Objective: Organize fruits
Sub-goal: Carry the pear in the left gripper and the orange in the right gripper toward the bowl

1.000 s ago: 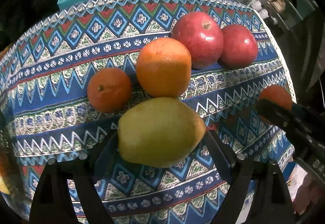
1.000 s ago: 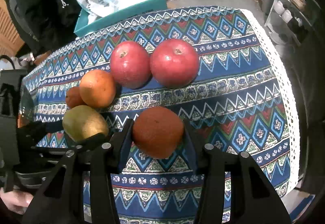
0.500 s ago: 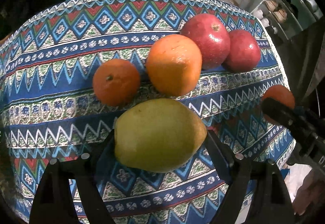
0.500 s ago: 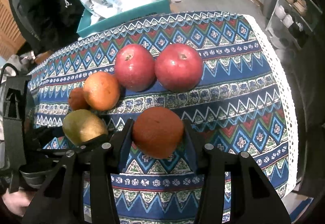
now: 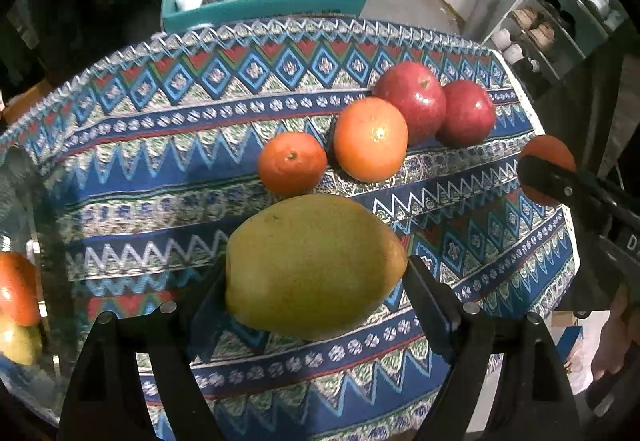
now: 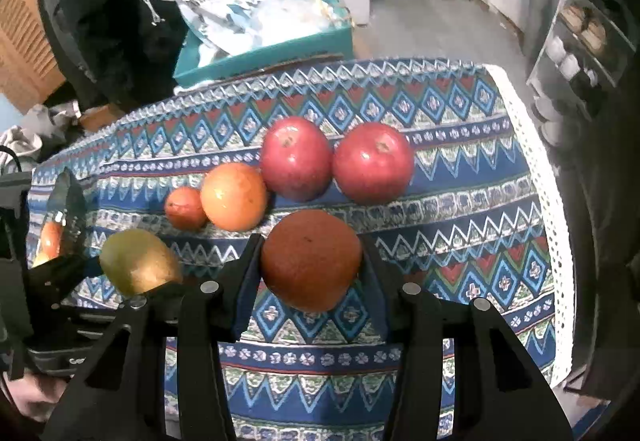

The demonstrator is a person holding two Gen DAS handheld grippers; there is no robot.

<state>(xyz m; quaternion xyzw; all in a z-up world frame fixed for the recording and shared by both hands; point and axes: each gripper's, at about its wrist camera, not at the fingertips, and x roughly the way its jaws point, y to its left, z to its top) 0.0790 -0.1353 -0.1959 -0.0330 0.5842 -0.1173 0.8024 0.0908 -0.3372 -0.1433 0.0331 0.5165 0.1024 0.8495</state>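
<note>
Left wrist view: left tool (image 5: 316,277) clamped on a green pear (image 5: 316,265) above the near desk (image 5: 160,169); just beyond, a mandarin (image 5: 292,163), orange (image 5: 370,139) and two red apples (image 5: 412,101) in a row. Right wrist view: right tool (image 6: 312,265) closed around a dark orange (image 6: 311,259), near side of the apples (image 6: 374,161); pear (image 6: 138,267) at left.
</note>
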